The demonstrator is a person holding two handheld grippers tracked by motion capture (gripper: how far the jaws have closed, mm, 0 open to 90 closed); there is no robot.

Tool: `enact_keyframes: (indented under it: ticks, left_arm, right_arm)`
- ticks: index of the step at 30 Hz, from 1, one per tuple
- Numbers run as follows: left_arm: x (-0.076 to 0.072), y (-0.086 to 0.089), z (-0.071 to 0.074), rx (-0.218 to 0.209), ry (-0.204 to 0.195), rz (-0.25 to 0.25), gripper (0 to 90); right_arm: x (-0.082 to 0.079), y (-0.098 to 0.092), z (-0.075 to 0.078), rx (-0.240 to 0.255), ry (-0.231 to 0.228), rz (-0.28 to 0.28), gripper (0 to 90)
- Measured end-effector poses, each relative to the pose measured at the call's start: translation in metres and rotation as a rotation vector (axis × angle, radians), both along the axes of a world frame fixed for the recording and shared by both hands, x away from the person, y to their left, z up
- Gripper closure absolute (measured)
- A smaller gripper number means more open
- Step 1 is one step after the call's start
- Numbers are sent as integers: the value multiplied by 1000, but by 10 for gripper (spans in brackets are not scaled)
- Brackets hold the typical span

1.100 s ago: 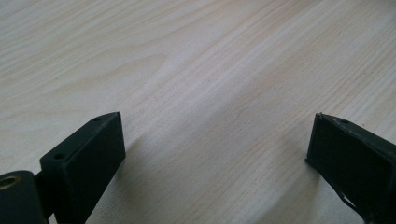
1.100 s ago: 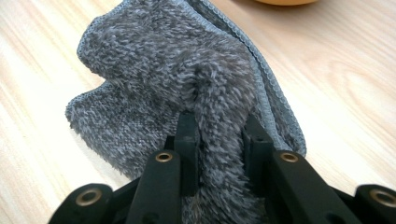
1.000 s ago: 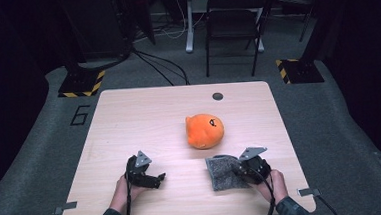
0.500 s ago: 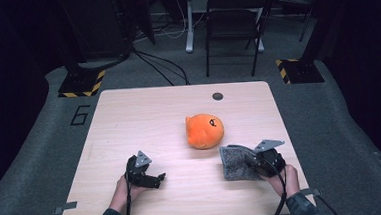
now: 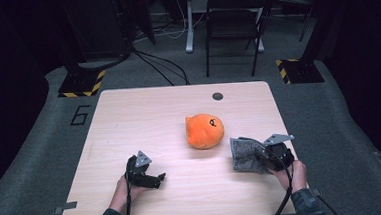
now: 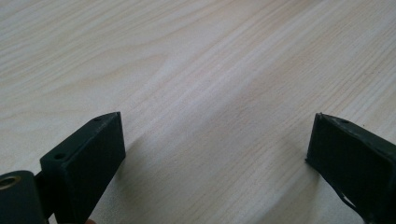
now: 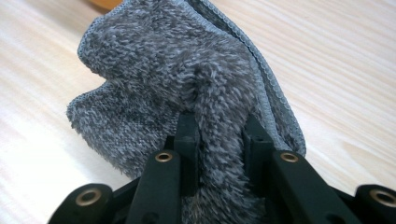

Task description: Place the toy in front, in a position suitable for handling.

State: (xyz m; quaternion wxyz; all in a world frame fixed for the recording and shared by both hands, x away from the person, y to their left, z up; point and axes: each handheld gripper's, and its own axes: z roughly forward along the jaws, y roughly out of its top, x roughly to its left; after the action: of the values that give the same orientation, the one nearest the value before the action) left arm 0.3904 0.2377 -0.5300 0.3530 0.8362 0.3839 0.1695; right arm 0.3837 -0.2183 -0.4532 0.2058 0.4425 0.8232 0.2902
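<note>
The right gripper is clenched on a grey cloth, which sits at the right front of the desk, just right of an orange plush and close to it. In the right gripper view the jaws pinch one thick fold of the cloth between them, with the rest bunched up and draping ahead onto the wood.

The left gripper rests at the left front of the desk, well apart from the cloth. Its jaws stand wide and released, with nothing but bare wood between them.

The main risk, as I judge it, is the grip itself. Only a fold is caught, not a hemmed edge, so a quick pull or lift could let the fleece slide out of the jaws and drop in a heap.

The second risk is the plush. The loose end of the cloth lies near it, so a sweep toward the middle of the desk could drag against the plush and push or roll it away.

The cloth is also bunched, so spreading it with one gripper is likely to leave it twisted; the left gripper would have to come across to catch a free corner
</note>
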Motion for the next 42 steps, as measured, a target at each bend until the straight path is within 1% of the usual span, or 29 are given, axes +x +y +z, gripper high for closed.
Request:
enact_keyframes:
  ticks: [2,3,5,7,8,10,11,12,14,15,16,18,19,20,22,24,25,26,27,28,29,31,32,33,35,37,39,41,42]
  left_arm:
    - [0,0,0,0,0,0,39]
    - [0,0,0,0,0,0,39]
    - [0,0,0,0,0,0,39]
    - [0,0,0,0,0,0,39]
    - [0,0,0,0,1,0,39]
    - [0,0,0,-1,-3,7,39]
    - [0,0,0,-2,-5,6,39]
    - [0,0,0,0,-3,7,39]
    - [0,0,0,-1,-3,7,39]
    - [0,0,0,-1,-3,7,39]
    - [0,0,0,-1,-3,7,39]
    - [0,0,0,-1,-3,7,39]
    - [0,0,0,0,-3,7,39]
    - [0,0,0,-1,-3,7,39]
    - [0,0,0,0,-3,5,39]
    - [0,0,0,-1,-4,7,39]
    - [0,0,0,-1,-3,7,39]
    - [0,-1,0,-1,-3,8,39]
    - [0,-1,0,-3,-4,7,39]
    - [0,-1,0,-3,-5,7,39]
    - [1,-1,0,0,-3,5,39]
    - [1,-1,2,14,6,10,40]
    - [1,-2,3,23,16,14,41]
    - [2,-2,4,29,27,11,46]
    - [4,0,7,11,32,18,55]
    - [4,1,12,-11,13,37,59]
    - [4,0,18,-17,-10,33,60]
    - [5,-2,19,-24,-16,36,59]
    - [7,-5,24,-35,-27,28,61]
  right_arm:
    - [2,-3,1,10,2,-26,726]
    - [4,-6,1,-5,-6,-31,726]
    - [8,-9,1,0,-6,-50,725]
    - [10,-10,1,-8,-11,-60,725]
    - [16,-13,0,2,-11,-81,724]
    - [22,-14,-1,-14,-14,-98,722]
    - [24,-14,-2,-18,-8,-103,721]
    - [27,-14,-4,-13,-13,-100,721]
    - [31,-15,-7,-36,-8,-117,719]
    - [34,-16,-8,-35,-2,-129,718]
    - [38,-18,-11,-41,-5,-123,716]
    - [42,-20,-14,-53,-1,-135,714]
    - [44,-20,-16,-46,12,-144,712]
    - [46,-22,-18,-49,10,-138,710]
    - [49,-24,-23,-52,24,-151,699]
    - [49,-24,-28,-72,38,-147,680]
    - [50,-24,-32,-85,47,-141,651]
    - [50,-25,-35,-91,47,-141,602]
    - [51,-24,-38,-97,67,-144,545]
    - [52,-25,-39,-93,79,-144,471]
    - [53,-26,-40,-90,76,-148,395]
    - [51,-26,-38,-66,78,-158,213]
    - [50,-27,-37,-59,65,-165,159]
    - [49,-27,-35,-40,61,-164,136]
    - [47,-27,-31,-14,57,-161,97]
    - [45,-26,-29,5,60,-154,67]
    - [43,-27,-28,22,57,-146,60]
    - [42,-27,-27,25,53,-139,60]
    - [40,-26,-25,36,59,-141,60]
